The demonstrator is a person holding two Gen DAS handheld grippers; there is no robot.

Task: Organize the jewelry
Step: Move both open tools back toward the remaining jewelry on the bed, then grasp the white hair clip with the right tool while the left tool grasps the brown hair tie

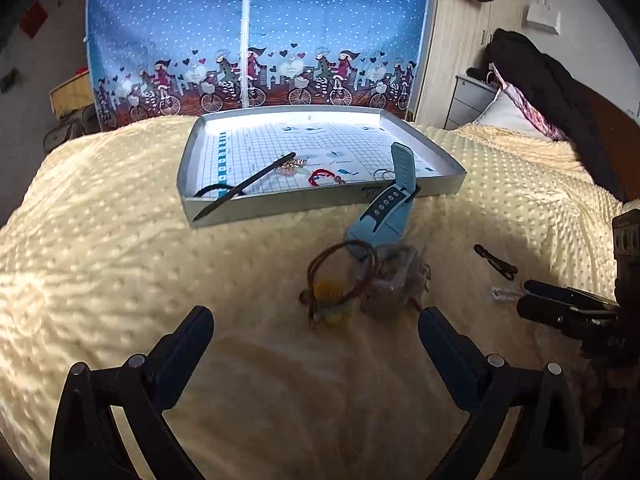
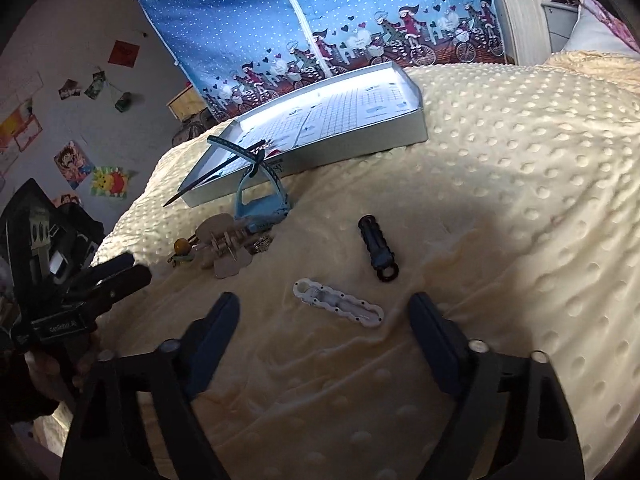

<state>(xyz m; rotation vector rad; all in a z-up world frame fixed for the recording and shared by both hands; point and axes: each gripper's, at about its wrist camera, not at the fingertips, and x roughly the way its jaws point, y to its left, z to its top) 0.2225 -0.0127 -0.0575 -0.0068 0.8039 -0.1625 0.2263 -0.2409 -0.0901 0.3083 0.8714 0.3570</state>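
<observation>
The bedspread (image 2: 500, 184) is soft cream cloth, raised in dots. The tray (image 1: 320, 200) looks like matt grey card lined with printed grid paper. The watch strap (image 1: 384, 212) and white clip (image 2: 338, 307) look like smooth plastic.

Bed (image 1: 120, 248), cream dimpled blanket. Blue fabric wardrobe (image 1: 256, 32) beyond (cyclist print along its hem). Pillow (image 1: 508, 114) and grey drawer unit (image 1: 472, 98) at right; posters (image 2: 72, 160) on wall.

Home bedroom: blanketed bed (image 1: 120, 264), pillow (image 1: 504, 114).
</observation>
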